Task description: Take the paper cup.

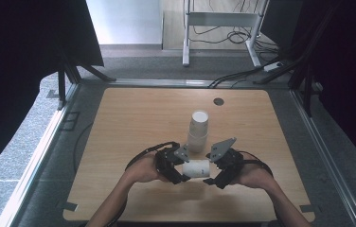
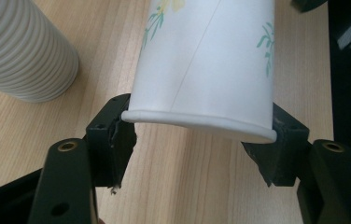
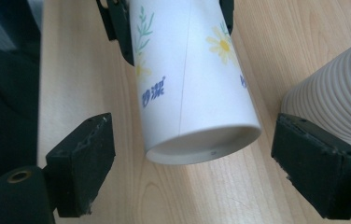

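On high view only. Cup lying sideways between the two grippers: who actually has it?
Observer: The left gripper does. Its jaws clamp the paper cup at the rolled rim.
Operator: And the right one?
Observer: The right gripper is open. Its jaws stand apart from the cup's base on both sides, touching nothing.
Operator: Plain white cup?
Observer: No, it carries printed daisies, green sprigs and blue lettering.
Operator: The stack behind it?
Observer: The stack of cups has ribbed walls and stands on the table apart from the held cup.

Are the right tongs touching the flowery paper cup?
Apart. The right gripper view shows wood between the right tongs and the flowery paper cup on both sides.
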{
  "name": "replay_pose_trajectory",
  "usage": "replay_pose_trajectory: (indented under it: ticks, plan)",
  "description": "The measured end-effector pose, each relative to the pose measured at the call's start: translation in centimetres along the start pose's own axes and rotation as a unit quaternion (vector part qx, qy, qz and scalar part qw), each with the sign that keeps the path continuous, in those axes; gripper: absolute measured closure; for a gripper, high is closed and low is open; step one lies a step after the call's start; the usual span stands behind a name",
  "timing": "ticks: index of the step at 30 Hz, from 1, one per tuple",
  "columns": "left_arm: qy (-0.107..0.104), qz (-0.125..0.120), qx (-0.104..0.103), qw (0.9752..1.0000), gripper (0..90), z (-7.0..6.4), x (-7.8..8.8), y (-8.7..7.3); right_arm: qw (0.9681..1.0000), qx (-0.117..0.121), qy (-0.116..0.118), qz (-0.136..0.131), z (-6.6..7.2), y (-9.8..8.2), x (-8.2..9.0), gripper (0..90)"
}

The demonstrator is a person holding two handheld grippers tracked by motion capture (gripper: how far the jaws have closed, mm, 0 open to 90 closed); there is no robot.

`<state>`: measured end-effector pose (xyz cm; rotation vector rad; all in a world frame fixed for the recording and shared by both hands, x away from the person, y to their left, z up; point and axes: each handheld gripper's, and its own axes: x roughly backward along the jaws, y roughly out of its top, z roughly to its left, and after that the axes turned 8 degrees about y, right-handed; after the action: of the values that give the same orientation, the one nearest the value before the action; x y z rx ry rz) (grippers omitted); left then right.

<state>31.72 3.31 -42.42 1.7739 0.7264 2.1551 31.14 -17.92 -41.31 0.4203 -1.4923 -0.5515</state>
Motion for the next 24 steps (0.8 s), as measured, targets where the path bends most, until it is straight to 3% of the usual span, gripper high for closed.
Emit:
replay_pose_trajectory:
  ticks: [6,13,18,19,20,24]
  plan:
    - [-0.005,0.030,-0.013,0.9995,35.8,-0.2,-0.2,0.9,0.9996,0.014,0.006,0.023,0.1,0.4,-0.9,19.3]
    - [-0.009,0.047,-0.022,0.9986,35.8,-0.4,-0.3,1.5,0.9987,0.028,0.016,0.040,0.2,0.6,-1.7,26.2]
    - [-0.013,0.059,-0.035,0.9975,35.8,-0.6,-0.6,1.8,0.9980,0.030,0.021,0.052,0.3,0.7,-2.3,36.4]
    - [-0.013,0.059,-0.035,0.9975,35.8,-0.6,-0.6,1.8,0.9980,0.030,0.021,0.052,0.3,0.7,-2.3,36.4]
    - [-0.015,0.040,-0.003,0.9991,35.8,-1.0,-0.9,1.7,0.9977,0.033,0.022,0.056,0.3,0.7,-2.3,36.5]
    - [-0.020,0.036,-0.003,0.9992,35.2,-1.0,-1.1,1.7,0.9977,0.025,0.021,0.059,0.4,0.6,-2.4,37.0]
